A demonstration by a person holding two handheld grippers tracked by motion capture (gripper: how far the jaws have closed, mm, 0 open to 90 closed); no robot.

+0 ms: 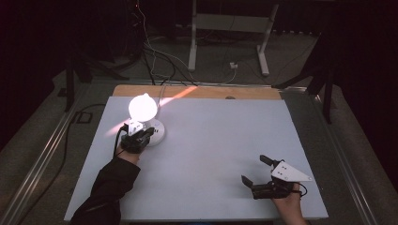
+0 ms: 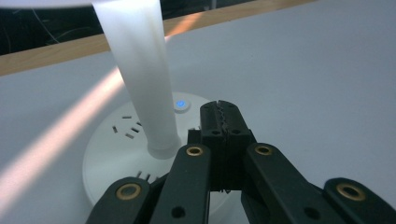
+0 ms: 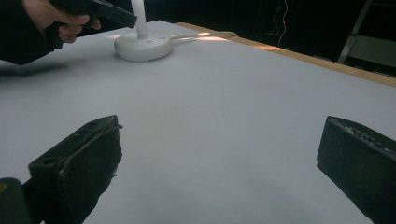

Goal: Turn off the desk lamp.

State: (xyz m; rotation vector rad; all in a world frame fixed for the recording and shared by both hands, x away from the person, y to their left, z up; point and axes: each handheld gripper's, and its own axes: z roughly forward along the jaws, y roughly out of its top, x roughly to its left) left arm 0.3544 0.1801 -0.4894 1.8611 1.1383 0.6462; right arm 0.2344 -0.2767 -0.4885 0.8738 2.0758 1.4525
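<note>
A white desk lamp (image 1: pixel 142 107) stands lit at the left rear of the table, its round base (image 2: pixel 112 154) carrying a small button (image 2: pixel 181 104) that glows blue. My left gripper (image 2: pixel 221 108) is shut with nothing in it, its tips over the base just beside the button and the white stem (image 2: pixel 140 70). In the high view the left gripper (image 1: pixel 149 133) lies over the lamp base (image 1: pixel 157 136). My right gripper (image 1: pixel 254 169) rests open near the table's front right, jaws wide apart over bare tabletop, and looks across at the lamp base (image 3: pixel 142 45).
The grey tabletop (image 1: pixel 211 140) has a wooden strip (image 1: pixel 197 92) along its far edge. The lamp's cable (image 3: pixel 205 36) runs off the back. Beyond the table stand a white frame (image 1: pixel 230 28) and loose cables on the floor.
</note>
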